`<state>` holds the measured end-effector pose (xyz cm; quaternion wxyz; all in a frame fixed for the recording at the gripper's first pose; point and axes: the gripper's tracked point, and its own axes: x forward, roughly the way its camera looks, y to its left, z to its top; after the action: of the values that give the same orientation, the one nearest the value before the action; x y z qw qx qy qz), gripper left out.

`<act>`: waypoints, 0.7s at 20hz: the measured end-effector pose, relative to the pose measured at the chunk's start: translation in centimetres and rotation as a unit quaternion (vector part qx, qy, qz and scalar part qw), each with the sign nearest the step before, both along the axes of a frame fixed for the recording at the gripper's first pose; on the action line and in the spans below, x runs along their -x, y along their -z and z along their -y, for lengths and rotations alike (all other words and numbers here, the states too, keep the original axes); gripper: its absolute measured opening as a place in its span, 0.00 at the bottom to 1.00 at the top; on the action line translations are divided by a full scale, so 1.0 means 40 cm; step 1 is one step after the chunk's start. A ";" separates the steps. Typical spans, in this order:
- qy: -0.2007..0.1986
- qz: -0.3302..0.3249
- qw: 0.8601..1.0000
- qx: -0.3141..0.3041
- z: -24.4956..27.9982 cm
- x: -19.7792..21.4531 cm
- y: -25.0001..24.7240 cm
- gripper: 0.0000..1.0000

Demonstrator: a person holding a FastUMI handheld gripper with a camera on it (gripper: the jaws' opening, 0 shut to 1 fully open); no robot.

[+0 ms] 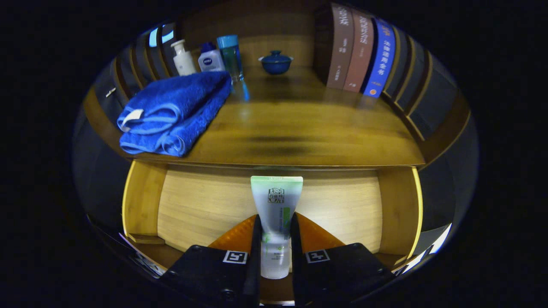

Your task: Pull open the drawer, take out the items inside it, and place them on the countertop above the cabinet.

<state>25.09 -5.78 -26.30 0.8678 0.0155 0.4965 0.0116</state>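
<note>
My gripper [275, 233] is shut on a translucent white-and-green tube [276, 205], which stands upright between the fingers with its crimped end up. The tube hangs over the open wooden drawer [201, 205], whose pale floor shows behind it. Just beyond and above the tube runs the front edge of the wooden countertop [299, 128]. A folded blue towel [171, 113] lies on the countertop's left part, overhanging its front edge.
At the back of the countertop stand a white pump bottle [183, 57], a small blue-capped white bottle [210, 59], a clear blue bottle [231, 57] and a blue lidded bowl [276, 63]. Several upright books [361, 53] line the right back.
</note>
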 end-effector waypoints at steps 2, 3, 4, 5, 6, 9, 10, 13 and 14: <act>0.014 0.021 1.000 -0.016 0.005 -0.013 -0.057 0.34; 0.020 0.028 0.999 -0.031 -0.001 -0.027 -0.084 0.34; 0.026 0.028 0.998 -0.055 -0.015 -0.041 -0.108 0.34; 0.034 0.028 0.996 -0.075 -0.029 -0.056 -0.132 0.34; 0.037 0.029 0.996 -0.081 -0.029 -0.080 -0.152 0.34; 0.034 0.034 0.997 -0.057 -0.010 -0.168 -0.172 0.34; 0.035 0.031 0.998 -0.052 -0.016 -0.199 -0.177 0.34; 0.015 0.020 0.999 -0.028 -0.034 -0.270 -0.177 0.34; 0.009 0.016 1.000 -0.017 -0.038 -0.297 -0.166 0.34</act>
<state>36.97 -4.27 -19.64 0.8752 0.0349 0.4823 0.0121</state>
